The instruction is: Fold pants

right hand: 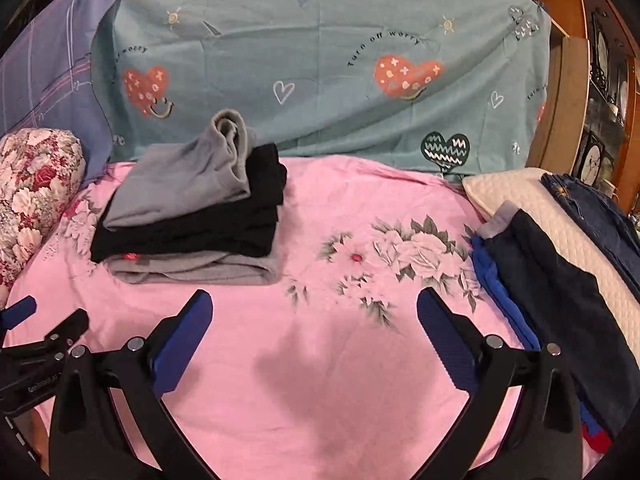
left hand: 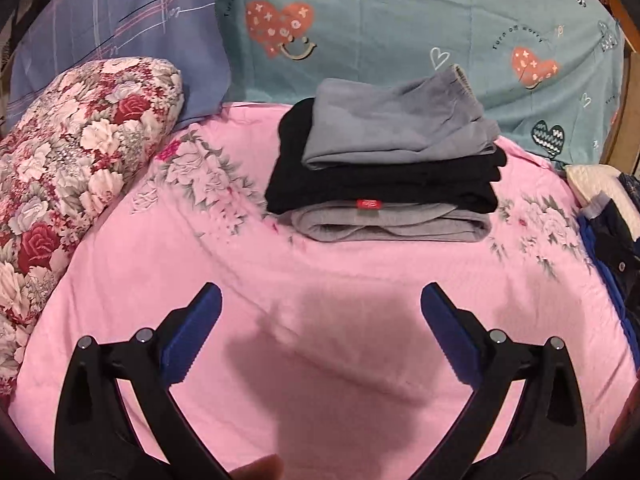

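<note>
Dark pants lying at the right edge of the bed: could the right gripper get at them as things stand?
Probably yes. The right gripper is open and empty over bare pink sheet, and the dark pants lie uncovered just right of its fingers.

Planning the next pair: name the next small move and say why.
Probably swing the right gripper toward the dark pants lying unfolded at the right edge. Both grippers are open and empty, and the stack of folded pants looks finished.
</note>
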The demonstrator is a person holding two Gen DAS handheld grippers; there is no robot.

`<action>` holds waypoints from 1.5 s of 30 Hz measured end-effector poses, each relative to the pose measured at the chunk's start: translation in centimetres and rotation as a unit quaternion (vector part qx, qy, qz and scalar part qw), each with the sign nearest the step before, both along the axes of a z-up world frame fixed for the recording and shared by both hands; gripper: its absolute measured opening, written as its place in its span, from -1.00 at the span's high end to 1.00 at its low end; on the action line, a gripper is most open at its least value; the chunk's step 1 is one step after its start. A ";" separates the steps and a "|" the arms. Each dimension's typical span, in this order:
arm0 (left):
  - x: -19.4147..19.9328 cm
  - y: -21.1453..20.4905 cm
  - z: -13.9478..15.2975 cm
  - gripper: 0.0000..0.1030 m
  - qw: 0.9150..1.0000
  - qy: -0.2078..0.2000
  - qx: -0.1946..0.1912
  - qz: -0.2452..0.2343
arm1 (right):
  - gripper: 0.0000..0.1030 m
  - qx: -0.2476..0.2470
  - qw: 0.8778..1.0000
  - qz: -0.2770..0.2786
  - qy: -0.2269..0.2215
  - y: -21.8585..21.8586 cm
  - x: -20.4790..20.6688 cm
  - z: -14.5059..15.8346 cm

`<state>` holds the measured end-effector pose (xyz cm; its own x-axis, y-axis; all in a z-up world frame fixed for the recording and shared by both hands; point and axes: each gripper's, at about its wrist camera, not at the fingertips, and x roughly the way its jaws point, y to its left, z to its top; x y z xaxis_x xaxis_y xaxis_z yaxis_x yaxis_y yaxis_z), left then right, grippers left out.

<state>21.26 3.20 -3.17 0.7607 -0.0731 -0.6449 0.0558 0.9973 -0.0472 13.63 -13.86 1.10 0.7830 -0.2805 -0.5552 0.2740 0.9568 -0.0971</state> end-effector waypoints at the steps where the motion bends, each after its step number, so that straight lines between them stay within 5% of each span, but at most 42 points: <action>1: 0.0 0.2 -0.1 -0.96 1.000 0.002 -0.002 0.003 | -0.97 0.006 1.000 0.000 0.007 -0.1 0.0 -0.3; 18: -0.4 1.2 0.1 -0.96 1.000 -0.003 -0.025 0.018 | -0.97 0.036 0.997 0.039 0.059 0.8 1.1 -2.4; 45: -0.8 0.9 0.1 -0.96 1.000 -0.011 -0.017 0.022 | -0.97 0.045 0.996 0.046 0.056 1.2 0.5 -2.2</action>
